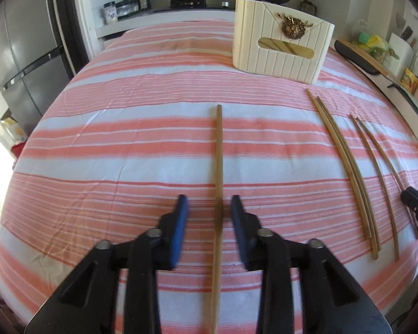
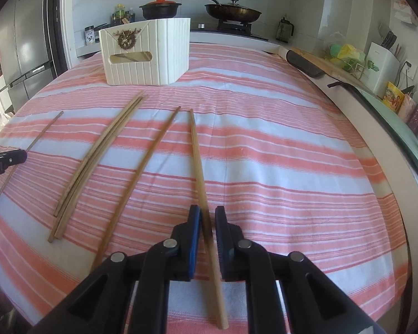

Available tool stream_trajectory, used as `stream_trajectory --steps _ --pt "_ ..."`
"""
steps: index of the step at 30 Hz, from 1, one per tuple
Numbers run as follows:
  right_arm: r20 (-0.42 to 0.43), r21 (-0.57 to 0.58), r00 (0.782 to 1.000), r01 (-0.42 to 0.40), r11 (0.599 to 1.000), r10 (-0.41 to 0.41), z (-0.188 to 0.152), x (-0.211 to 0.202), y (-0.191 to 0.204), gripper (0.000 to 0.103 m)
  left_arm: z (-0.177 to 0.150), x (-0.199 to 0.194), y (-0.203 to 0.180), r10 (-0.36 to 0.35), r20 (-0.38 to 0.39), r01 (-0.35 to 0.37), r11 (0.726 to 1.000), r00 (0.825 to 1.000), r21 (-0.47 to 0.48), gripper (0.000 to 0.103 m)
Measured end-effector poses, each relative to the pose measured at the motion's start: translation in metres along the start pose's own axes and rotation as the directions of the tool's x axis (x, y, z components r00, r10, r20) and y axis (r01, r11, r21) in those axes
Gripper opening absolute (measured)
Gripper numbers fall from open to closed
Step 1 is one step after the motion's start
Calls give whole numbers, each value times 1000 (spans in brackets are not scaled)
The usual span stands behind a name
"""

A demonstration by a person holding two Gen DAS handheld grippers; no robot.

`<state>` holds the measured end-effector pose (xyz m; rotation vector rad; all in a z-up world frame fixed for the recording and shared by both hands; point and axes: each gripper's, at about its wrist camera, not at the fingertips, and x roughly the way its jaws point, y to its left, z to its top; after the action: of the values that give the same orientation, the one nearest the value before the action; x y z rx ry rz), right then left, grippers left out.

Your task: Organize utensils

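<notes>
Several wooden chopsticks lie on the pink and white striped cloth. In the left wrist view one chopstick (image 1: 219, 150) runs lengthwise between the blue pads of my left gripper (image 1: 209, 208), which is open with clear gaps on both sides. In the right wrist view another chopstick (image 2: 197, 156) lies between the pads of my right gripper (image 2: 208, 218); the pads stand close on either side, and a thin gap still shows. A single chopstick (image 2: 150, 161) and a bundle (image 2: 97, 156) lie to its left. A cream ribbed box (image 1: 281, 44) (image 2: 147, 55) with a gold ornament stands farther back, with sticks visible through its slot.
The table's right edge (image 2: 390, 167) borders a counter with a cutting board (image 2: 320, 64), a knife block (image 2: 381, 61) and packets. A stove with a lidded pot (image 2: 160, 8) and a pan (image 2: 231, 12) lies behind the box. A fridge (image 1: 28, 55) stands at the left.
</notes>
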<state>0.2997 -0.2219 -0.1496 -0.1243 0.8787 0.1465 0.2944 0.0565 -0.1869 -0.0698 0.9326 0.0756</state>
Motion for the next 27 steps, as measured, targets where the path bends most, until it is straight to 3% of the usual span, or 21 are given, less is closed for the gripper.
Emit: stream_trajectory --steps 1,2,6,13,27 --pt "1 1 1000 -13 1000 13 0 0 0 30 -1 0 2 3 4 -3 1000 1000 0 68" --pt "3 1 1000 -23 1000 23 0 0 -1 38 -3 1 3 5 7 -5 1000 1000 0 69" --pt "0 -12 999 -32 999 32 2 5 0 38 -4 3 1 30 10 -30 999 1000 30 76" --pt "36 -4 998 -56 998 56 1 9 -5 39 -3 9 8 56 -2 -56 998 998 -4 96" --pt "65 -2 997 -42 999 42 -2 8 -2 39 -2 12 9 58 -4 -58 998 998 -8 99"
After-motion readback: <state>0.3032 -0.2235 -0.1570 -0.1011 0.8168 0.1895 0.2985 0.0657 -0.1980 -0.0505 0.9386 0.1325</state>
